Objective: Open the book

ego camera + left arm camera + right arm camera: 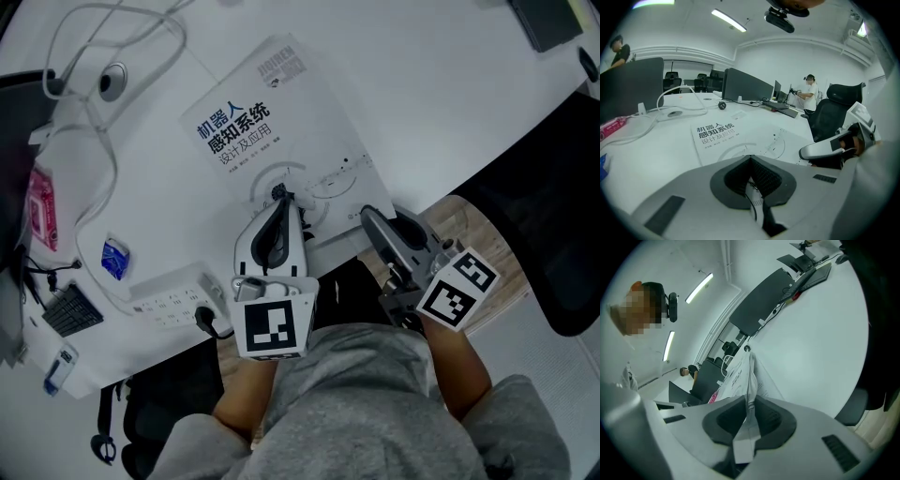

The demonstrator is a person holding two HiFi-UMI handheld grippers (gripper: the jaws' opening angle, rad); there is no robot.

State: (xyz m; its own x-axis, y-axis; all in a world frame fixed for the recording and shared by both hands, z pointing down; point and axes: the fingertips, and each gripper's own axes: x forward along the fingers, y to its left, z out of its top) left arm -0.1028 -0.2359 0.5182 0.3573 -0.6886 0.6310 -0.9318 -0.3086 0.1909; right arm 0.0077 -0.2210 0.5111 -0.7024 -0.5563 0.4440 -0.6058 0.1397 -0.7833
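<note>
Book [272, 122] edge is being grasped between the right gripper's [367, 213] jaws; just beside, the left gripper [278, 193], jaws clenched empty, is hovering over the cover. Both are working over a white table [450, 94] in an office. Farther out, cables [94, 56], a power strip [173, 305] and monitors [633, 84] are sitting. The cover is showing 机器人感知系统.

Bare desk [450, 103] open at two o'clock of book [272, 122]; cables [112, 169] and power strip [178, 302] obstruct eight to ten o'clock.
</note>
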